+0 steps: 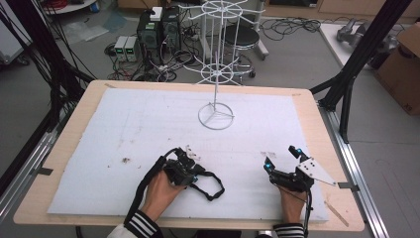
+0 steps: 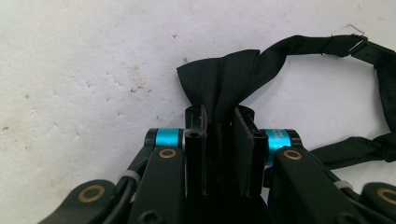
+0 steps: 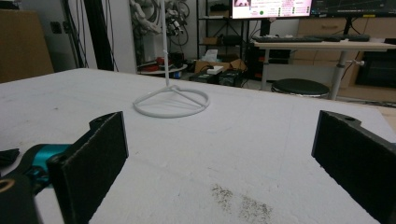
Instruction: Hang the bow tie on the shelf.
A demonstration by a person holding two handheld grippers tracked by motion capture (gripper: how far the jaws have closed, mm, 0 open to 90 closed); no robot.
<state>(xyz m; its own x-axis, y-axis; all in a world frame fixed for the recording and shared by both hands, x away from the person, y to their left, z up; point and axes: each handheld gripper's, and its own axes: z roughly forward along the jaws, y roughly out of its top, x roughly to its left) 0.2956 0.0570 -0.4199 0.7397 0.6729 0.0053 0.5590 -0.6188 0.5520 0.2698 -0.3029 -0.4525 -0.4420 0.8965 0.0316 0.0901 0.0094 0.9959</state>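
Black fabric bow tie (image 2: 224, 84) lies on the counter (image 1: 99, 144), pinched at its knot by the left hand-held gripper (image 2: 219, 123) (a central hold keeps both wings balanced). The right hand-held gripper (image 3: 219, 154) rests wide open, empty, near the white rack (image 1: 216, 74).

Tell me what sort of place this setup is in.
Most likely a lab or workshop: beyond the table the floor holds computer towers amid tangled cables, and the right gripper view shows a desk with a lit monitor.
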